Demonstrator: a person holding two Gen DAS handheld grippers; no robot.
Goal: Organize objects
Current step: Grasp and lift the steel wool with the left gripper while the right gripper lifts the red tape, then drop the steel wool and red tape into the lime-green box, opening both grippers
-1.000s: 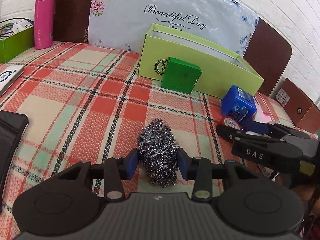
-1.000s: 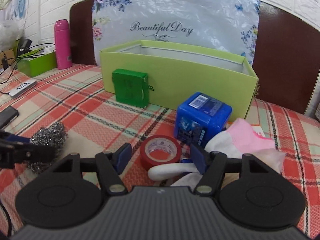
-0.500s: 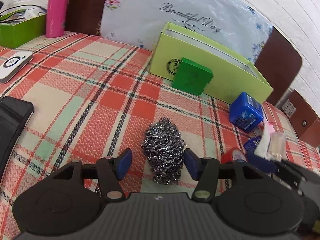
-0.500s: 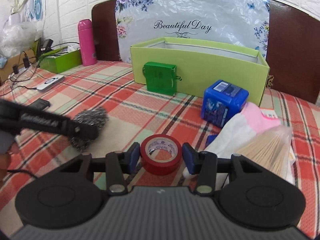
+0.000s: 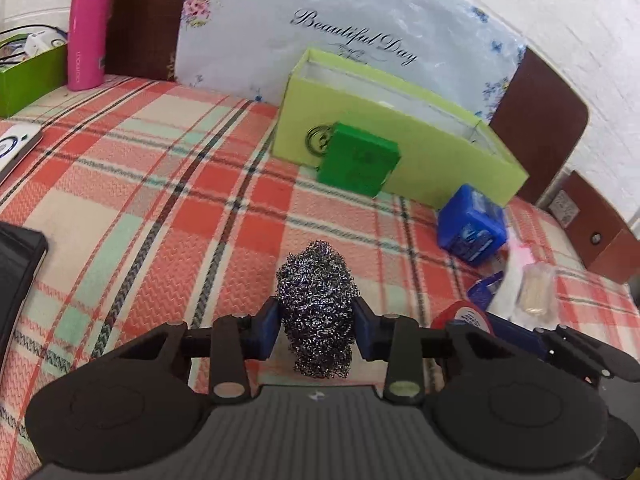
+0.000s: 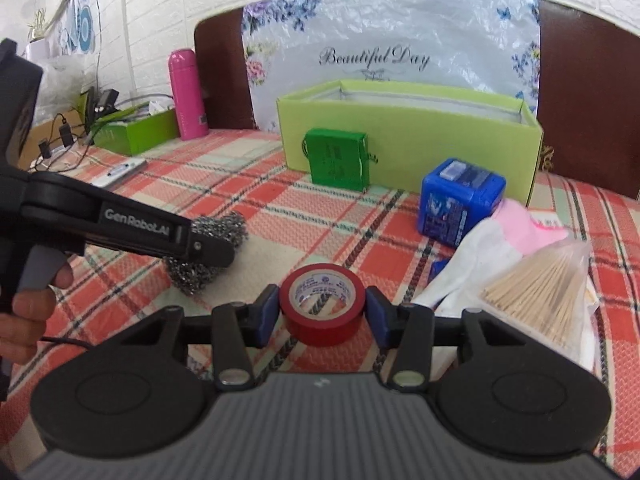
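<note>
A steel wool scourer [image 5: 316,300] sits on the plaid tablecloth [image 5: 160,220], and my left gripper [image 5: 316,328] is closing, both blue pads pressing its sides. In the right wrist view the same scourer [image 6: 224,228] shows behind the left gripper's fingers [image 6: 160,236]. My right gripper [image 6: 322,314] is shut on a red tape roll [image 6: 322,304], one pad against each side. That roll [image 5: 460,314] peeks out at the lower right of the left wrist view. An open lime-green box [image 6: 440,136] stands at the back.
A dark green box [image 6: 336,158] leans on the lime box and a blue cube [image 6: 460,200] sits right of it. Pink and white cloth [image 6: 520,220] and bagged toothpicks [image 6: 540,296] lie right. A pink bottle [image 5: 88,28], green tray [image 5: 28,76] and black device [image 5: 16,272] are left.
The left jaws spread away from the scourer, then came back onto it. The right gripper moved up to the red tape roll and shut around it.
</note>
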